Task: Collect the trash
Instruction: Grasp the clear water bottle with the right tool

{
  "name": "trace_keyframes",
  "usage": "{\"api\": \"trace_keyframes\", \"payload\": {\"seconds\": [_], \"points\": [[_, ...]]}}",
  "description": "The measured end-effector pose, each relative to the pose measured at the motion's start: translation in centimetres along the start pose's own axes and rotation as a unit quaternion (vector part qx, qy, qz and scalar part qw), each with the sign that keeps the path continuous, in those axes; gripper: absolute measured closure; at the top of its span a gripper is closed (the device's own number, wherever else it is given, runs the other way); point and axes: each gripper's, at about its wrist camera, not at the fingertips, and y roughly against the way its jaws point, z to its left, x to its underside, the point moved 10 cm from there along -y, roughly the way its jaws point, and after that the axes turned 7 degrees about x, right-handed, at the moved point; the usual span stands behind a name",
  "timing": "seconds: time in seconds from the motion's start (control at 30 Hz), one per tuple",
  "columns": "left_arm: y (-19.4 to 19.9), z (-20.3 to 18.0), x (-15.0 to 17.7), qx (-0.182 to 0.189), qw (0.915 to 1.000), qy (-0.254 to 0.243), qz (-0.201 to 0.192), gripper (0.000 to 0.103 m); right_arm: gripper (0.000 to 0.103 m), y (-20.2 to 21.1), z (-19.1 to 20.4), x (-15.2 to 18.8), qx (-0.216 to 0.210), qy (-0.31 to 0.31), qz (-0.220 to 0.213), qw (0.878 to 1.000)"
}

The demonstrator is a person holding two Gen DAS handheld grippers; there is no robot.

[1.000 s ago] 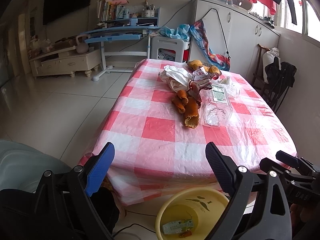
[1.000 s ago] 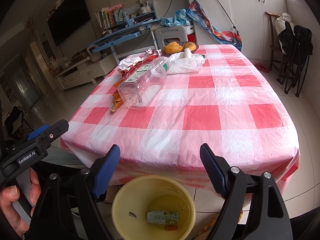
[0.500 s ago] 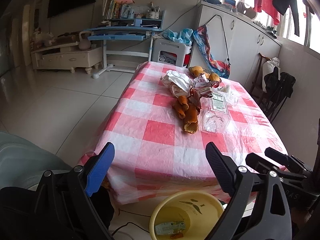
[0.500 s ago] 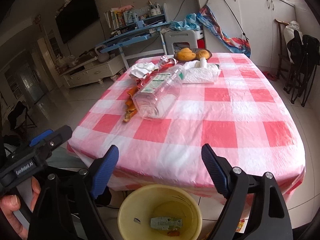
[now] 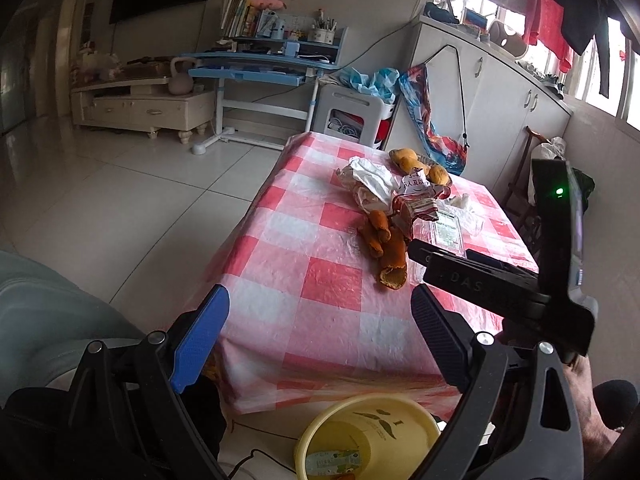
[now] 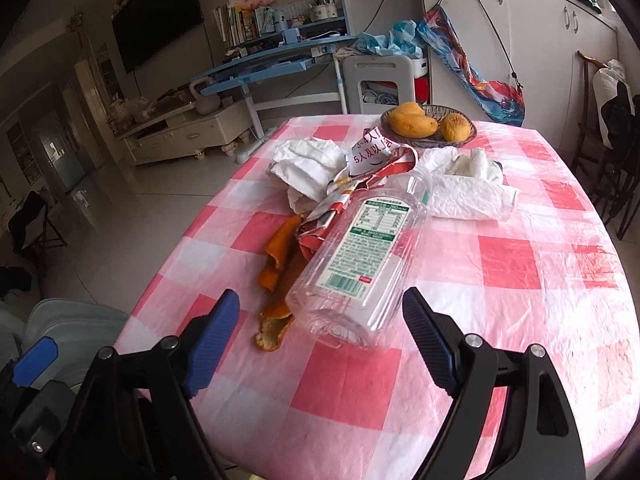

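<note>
Hovering over the near part of the table [image 6: 520, 320], the right gripper [image 6: 320, 336] has its jaws spread wide with nothing pressed between them; they have just closed in slightly. The clear plastic bottle [image 6: 360, 256] lies on its side just ahead of the fingertips, its base toward the claw, with bare cloth to the right of it and orange peel [image 6: 280, 276] touching its left side. Half a second earlier this claw hung off the table's near edge above the yellow bin [image 5: 368, 432]; now it is over the cloth and the bottle fills the gap ahead. The left gripper [image 5: 316, 344] hangs short of the table edge, jaws also spread and empty, the bin just below it. Beyond the bottle lie crumpled white paper [image 6: 312, 164], a torn wrapper [image 6: 360, 176] and a basket of fruit [image 6: 428, 124]. The checked cloth covers the table; tiled floor and a blue desk [image 6: 272, 60] lie beyond.
</note>
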Motion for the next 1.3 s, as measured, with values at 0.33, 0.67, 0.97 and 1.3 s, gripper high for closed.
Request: {"api": "trace_keyframes", "payload": {"seconds": [0.33, 0.67, 0.97, 1.3], "points": [[-2.4, 0.0, -0.9, 0.006, 0.9996, 0.013, 0.026, 0.014, 0.043, -0.6, -4.9, -0.5, -0.015, -0.003, 0.041, 0.999], [-4.9, -1.5, -2.7, 0.003, 0.9986, -0.03, 0.044, 0.014, 0.038, 1.2, -6.3, 1.1, -0.029, 0.009, 0.085, 0.996], [-12.9, -3.5, -5.3, 0.008, 0.9896, -0.104, 0.099, 0.024, 0.032, -0.8, -7.3, -0.2, -0.029, -0.024, 0.075, 0.996], [-18.6, -5.2, -4.8, 0.018, 0.9815, -0.127, 0.143, 0.04, 0.032, -1.7, -9.0, -0.7, -0.034, -0.048, 0.079, 0.995]]}}
